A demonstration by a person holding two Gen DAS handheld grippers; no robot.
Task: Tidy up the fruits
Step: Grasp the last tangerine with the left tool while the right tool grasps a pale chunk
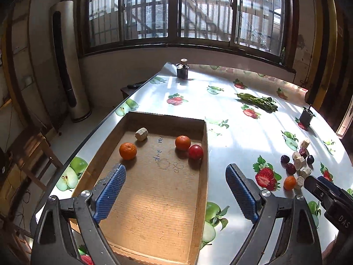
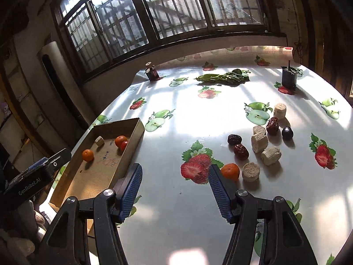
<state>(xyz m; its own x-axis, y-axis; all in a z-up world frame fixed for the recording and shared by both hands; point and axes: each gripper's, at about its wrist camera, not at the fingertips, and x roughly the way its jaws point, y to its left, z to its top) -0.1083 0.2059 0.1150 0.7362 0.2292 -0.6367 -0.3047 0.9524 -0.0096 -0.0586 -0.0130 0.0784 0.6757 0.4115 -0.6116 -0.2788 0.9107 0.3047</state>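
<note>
A shallow cardboard tray (image 1: 204,165) (image 2: 132,130) lies at the table's left edge. In it are two oranges (image 1: 128,151) (image 1: 183,142), a red fruit (image 1: 196,152) and a beige cork-like block (image 1: 141,134). My left gripper (image 1: 176,185) is open and empty, hovering over the tray's near half. My right gripper (image 2: 175,190) is open and empty above the table; its right finger is just left of a loose orange (image 2: 230,171). Beyond it lie dark red dates (image 2: 241,151), a dark plum (image 2: 287,132) and several beige blocks (image 2: 259,142).
The table wears a glossy fruit-print cloth (image 2: 176,119). A leafy green vegetable (image 2: 222,77) lies at the back. A small dark jar (image 2: 152,71) and a dark cup (image 2: 289,77) stand near the far edge. The table's left edge drops to the floor beside the tray.
</note>
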